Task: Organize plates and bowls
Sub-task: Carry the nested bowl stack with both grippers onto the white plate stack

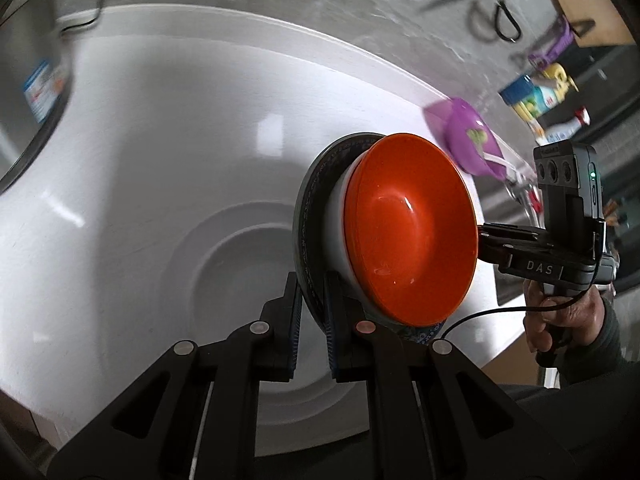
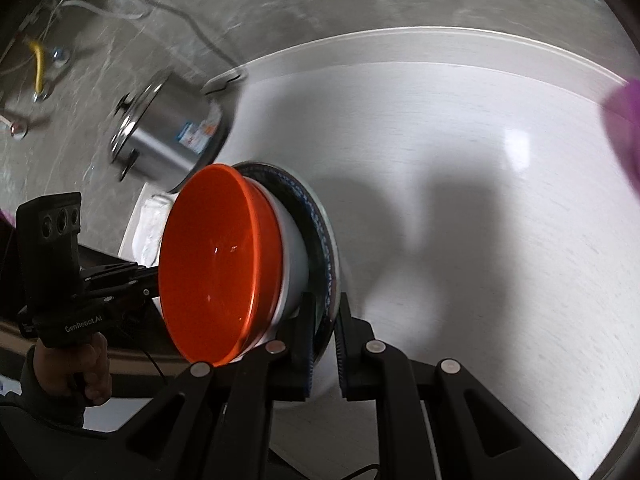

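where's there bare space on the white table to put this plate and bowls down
The widest bare stretch is the middle of the white table, between the steel pot on one side and the purple bowl on the other. It gets crowded at the purple bowl's end, where bottles stand just past the edge.

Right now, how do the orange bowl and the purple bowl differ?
The orange bowl is stacked in a white bowl on a blue-patterned plate; the purple bowl stands alone. The orange bowl's stack is carried, the plate's rim pinched by the left tool and right tool; the purple bowl rests on the white table. The orange bowl is empty; the purple one holds something green and white. Both are glossy and round.
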Tool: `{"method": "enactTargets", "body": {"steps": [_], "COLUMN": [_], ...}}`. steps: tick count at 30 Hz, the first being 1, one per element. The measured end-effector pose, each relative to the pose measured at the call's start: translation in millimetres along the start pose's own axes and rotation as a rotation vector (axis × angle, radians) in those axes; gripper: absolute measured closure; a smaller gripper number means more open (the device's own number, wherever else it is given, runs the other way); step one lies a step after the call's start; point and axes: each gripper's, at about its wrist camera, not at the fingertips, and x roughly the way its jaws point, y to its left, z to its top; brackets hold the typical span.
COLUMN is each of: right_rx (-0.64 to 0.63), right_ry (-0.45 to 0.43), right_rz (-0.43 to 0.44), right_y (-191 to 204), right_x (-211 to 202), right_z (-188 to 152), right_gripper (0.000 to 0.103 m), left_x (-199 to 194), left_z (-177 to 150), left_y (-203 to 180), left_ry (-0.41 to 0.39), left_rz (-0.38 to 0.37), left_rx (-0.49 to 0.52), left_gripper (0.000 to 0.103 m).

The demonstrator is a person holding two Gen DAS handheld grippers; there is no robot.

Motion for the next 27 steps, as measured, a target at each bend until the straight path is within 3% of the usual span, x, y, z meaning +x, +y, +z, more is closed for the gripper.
{"method": "enactTargets", "body": {"steps": [10, 27], "right_rx": [-0.023, -0.003], "right_ry": [0.095, 0.141], "right_rz": [0.01, -0.029], "right_y": [29.3, 28.0], "right_x": [48.8, 86.9], "right_z": [-0.2, -10.1], "right_gripper": [0.091, 0.091], "left_x": [0.5, 15.5], "left_z": [-34.8, -59.4], "left_y": [67.3, 97.5], "left_ry": [0.062, 0.105], "left_rz": [0.016, 0.028], "left_rx": [-0.078, -0.073], "left_gripper": [0.094, 0.094]}}
